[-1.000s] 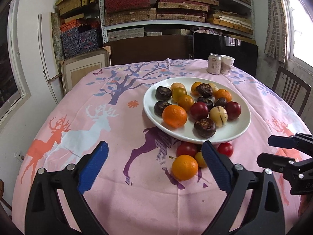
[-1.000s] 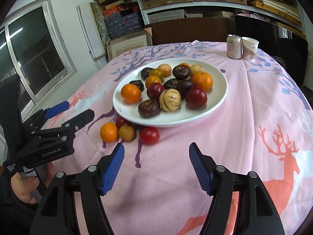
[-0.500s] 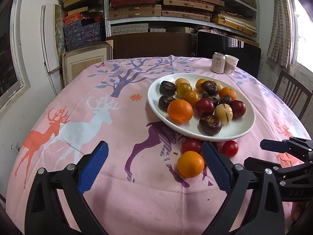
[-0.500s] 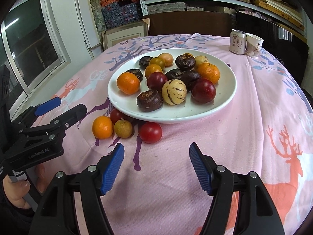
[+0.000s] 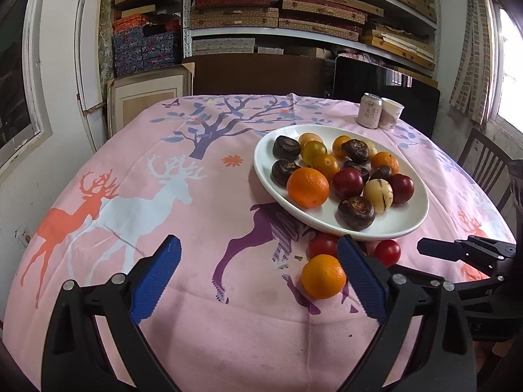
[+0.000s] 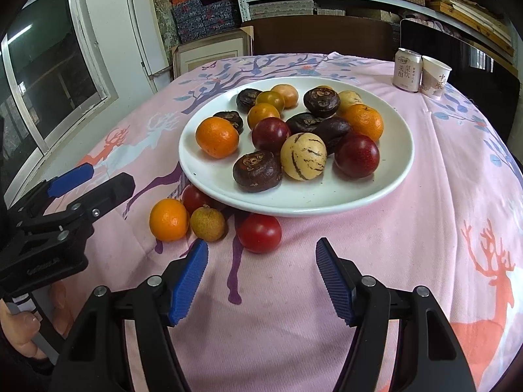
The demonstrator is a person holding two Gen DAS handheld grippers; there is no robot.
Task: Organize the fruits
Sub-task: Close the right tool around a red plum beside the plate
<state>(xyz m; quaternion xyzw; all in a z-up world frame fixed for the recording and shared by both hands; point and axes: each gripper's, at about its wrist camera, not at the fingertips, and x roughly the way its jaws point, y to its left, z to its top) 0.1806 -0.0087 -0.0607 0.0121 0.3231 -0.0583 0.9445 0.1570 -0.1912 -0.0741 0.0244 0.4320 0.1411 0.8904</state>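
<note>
A white plate (image 6: 385, 192) holds several fruits: oranges, dark red plums, brown water chestnuts and a striped pale melon (image 6: 303, 156). On the cloth in front of it lie an orange (image 6: 169, 219), a tan longan (image 6: 208, 223), a red tomato (image 6: 259, 233) and another red fruit (image 6: 195, 198). My right gripper (image 6: 261, 258) is open and empty, just short of the tomato. My left gripper (image 5: 258, 256) is open and empty; the loose orange (image 5: 323, 276) lies by its right finger. The plate (image 5: 402, 225) also shows in the left wrist view.
A drink can (image 6: 407, 70) and a paper cup (image 6: 435, 76) stand at the table's far right. The pink deer tablecloth (image 5: 163, 196) covers the table. A wooden chair (image 5: 483, 163) stands at the right; shelves of boxes (image 5: 278, 9) and a window (image 6: 49, 81) lie beyond.
Both grippers have moved forward toward the plate and the loose fruits, which now look larger and nearer. Both stay open. No fruit has moved.
</note>
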